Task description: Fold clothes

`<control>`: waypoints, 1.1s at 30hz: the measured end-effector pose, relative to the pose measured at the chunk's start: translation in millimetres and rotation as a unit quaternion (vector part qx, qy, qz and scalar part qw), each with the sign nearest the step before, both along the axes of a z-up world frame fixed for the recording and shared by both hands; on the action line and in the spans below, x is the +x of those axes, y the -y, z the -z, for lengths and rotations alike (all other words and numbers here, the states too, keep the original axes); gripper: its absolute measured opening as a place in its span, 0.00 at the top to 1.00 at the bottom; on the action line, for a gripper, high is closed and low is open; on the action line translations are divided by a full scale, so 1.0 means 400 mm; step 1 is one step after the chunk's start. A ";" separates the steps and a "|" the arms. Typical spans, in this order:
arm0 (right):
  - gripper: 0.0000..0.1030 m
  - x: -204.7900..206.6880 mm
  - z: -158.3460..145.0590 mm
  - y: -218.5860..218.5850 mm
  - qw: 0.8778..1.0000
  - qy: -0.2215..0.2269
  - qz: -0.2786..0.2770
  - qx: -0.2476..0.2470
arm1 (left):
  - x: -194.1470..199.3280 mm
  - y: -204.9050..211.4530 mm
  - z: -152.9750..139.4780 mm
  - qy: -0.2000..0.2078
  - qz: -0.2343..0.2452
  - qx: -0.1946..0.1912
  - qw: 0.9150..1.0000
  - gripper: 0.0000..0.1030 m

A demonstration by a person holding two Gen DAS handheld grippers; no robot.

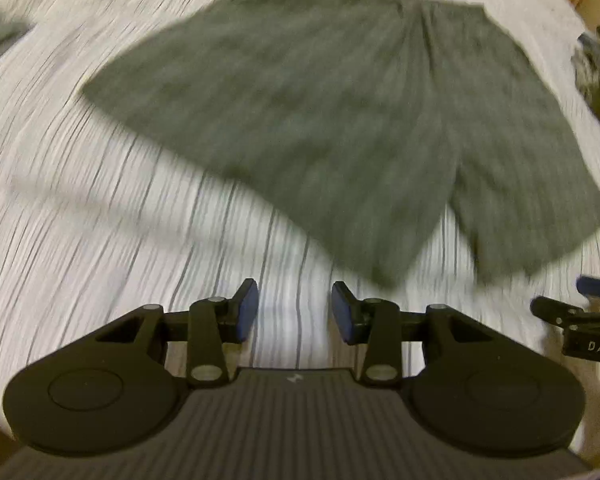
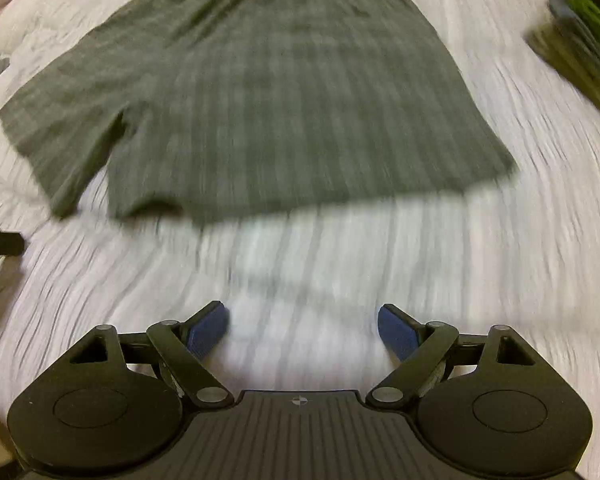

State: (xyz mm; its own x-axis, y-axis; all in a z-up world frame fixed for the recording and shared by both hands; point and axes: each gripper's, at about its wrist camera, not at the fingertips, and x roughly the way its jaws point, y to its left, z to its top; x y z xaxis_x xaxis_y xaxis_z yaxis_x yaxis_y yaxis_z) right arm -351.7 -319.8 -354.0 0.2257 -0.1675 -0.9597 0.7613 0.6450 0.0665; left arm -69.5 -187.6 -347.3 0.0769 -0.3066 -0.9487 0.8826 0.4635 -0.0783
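Left gripper (image 1: 295,312) apart and empty, right gripper (image 2: 303,330) wide apart, grey shirt (image 1: 320,120) spread flat, white bedcover (image 1: 80,220)

The shirt (image 2: 256,92) ahead of the right gripper is smeared by motion blur. A dark pile (image 2: 580,44) further right is cut off, unidentifiable.

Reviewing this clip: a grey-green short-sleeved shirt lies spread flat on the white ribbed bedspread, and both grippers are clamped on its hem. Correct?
Not quite. The grey-green short-sleeved shirt does lie flat on the white ribbed bedspread, but neither gripper holds it. The left gripper and right gripper are open and empty, short of the hem, as each wrist view shows.
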 end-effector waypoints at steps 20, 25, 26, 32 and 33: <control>0.00 -0.030 -0.518 -0.047 0.994 0.100 -0.007 -0.033 | -0.153 -0.073 -0.537 0.079 -0.014 -0.065 0.995 0.45; 0.00 -0.031 -0.525 -0.069 0.995 0.094 -0.011 -0.026 | -0.188 -0.100 -0.572 0.091 -0.010 -0.070 0.993 0.44; 0.00 -0.032 -0.523 -0.071 0.995 0.094 -0.012 -0.025 | -0.193 -0.105 -0.573 0.091 -0.008 -0.071 0.993 0.44; 0.00 -0.034 -0.518 -0.085 0.995 0.096 -0.017 -0.024 | -0.221 -0.129 -0.584 0.104 -0.004 -0.074 0.992 0.42; 0.00 -0.035 -0.518 -0.087 0.995 0.098 -0.017 -0.025 | -0.224 -0.133 -0.586 0.106 -0.004 -0.075 0.992 0.42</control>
State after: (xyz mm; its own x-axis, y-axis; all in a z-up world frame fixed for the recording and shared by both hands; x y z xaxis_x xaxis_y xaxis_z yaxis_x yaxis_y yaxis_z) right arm -365.7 -284.9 -146.8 0.4135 -0.2036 -0.8875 0.7143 0.6770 0.1775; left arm -159.0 -134.5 -112.8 0.2721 -0.4410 -0.8553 0.8831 0.4675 0.0399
